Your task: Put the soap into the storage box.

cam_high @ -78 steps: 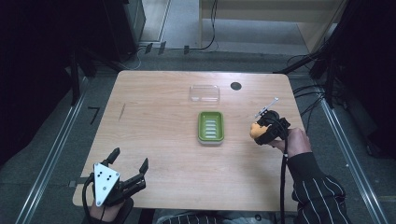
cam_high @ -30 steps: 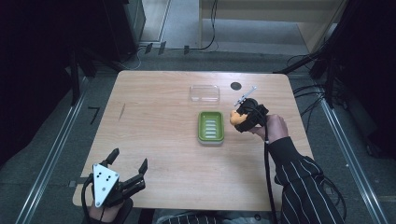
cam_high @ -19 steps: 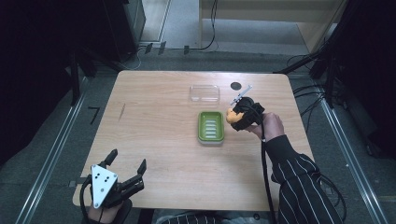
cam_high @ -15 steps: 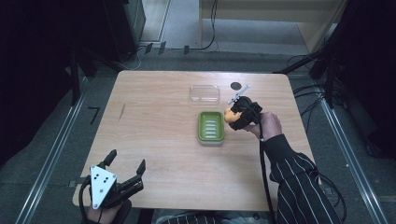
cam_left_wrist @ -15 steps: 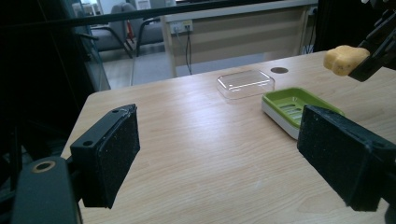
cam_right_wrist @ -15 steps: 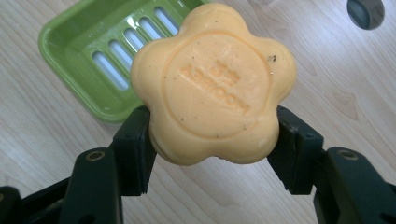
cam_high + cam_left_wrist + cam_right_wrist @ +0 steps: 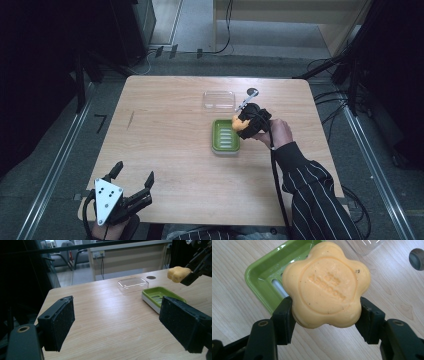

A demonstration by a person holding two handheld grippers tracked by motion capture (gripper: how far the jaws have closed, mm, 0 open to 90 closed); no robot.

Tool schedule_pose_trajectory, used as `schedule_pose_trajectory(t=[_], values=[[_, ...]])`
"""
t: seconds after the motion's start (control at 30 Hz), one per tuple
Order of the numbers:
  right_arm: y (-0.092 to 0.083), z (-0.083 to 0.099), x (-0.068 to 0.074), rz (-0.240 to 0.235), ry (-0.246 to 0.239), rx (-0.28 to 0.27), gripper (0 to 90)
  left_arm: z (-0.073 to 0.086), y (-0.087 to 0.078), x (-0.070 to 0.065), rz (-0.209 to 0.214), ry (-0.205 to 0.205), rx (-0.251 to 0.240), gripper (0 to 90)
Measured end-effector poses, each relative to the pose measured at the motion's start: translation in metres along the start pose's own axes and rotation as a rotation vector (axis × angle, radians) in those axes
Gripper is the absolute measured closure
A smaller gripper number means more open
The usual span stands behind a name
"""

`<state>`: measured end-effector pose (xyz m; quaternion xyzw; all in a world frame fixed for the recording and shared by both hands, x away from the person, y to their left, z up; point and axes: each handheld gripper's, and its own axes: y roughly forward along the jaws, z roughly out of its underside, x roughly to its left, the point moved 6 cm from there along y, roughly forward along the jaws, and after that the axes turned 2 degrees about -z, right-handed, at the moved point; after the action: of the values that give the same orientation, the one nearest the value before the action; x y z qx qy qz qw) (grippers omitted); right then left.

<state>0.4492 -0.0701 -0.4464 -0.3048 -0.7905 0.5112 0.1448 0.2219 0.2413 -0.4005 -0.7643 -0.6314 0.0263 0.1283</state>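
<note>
Right gripper pinches flower-shaped soap, stamped face up.

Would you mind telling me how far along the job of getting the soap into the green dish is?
Picked up: the right gripper is shut on the orange soap, held above the right edge of the green soap dish. Left: lowering it in and releasing. The clear lid lies apart behind the dish; the left gripper sits open at the near edge.
</note>
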Motion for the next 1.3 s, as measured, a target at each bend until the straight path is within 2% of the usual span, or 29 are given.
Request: schedule_pose_trajectory(t=[0.63,1.3], values=[[0.02,-0.015,0.015,-0.045,-0.028,0.028,40.1,0.0,0.001,-0.001,0.003,0.004,-0.001,13.6],[0.041,-0.023,0.018,-0.064,-0.042,0.069,40.0,0.001,-0.001,0.001,0.001,-0.002,0.002,13.6]])
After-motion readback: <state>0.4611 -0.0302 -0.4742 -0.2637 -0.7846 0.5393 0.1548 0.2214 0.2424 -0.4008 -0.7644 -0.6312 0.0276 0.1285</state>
